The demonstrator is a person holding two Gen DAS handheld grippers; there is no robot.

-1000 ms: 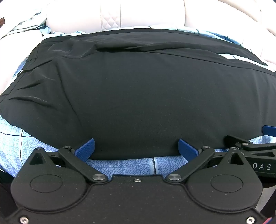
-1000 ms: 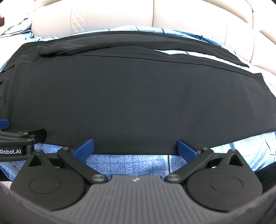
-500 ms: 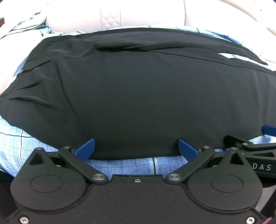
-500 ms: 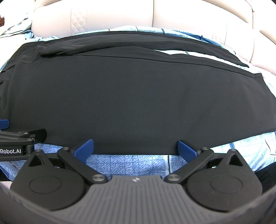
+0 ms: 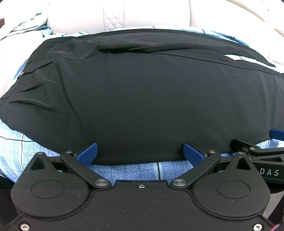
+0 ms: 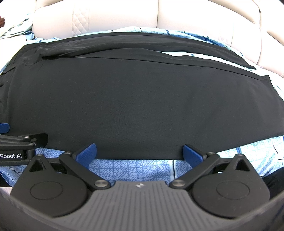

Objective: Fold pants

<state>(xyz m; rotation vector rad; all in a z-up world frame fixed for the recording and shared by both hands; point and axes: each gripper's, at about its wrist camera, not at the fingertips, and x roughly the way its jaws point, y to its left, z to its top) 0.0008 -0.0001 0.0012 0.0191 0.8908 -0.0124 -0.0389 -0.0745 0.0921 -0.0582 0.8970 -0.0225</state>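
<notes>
Pants (image 5: pixel 142 99) lie flat; both grippers level at near hem, jaws wide.

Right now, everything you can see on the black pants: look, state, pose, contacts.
The black pants are smooth, thin-looking woven fabric, spread flat sideways across a blue patterned sheet on a cream sofa. Waist end lies to the left, gathered in soft creases; the hems lie to the right. The far leg lies along the back, with a sliver of sheet showing between the legs. The left gripper and right gripper are both open, blue pads at the near edge, gripping nothing.
</notes>
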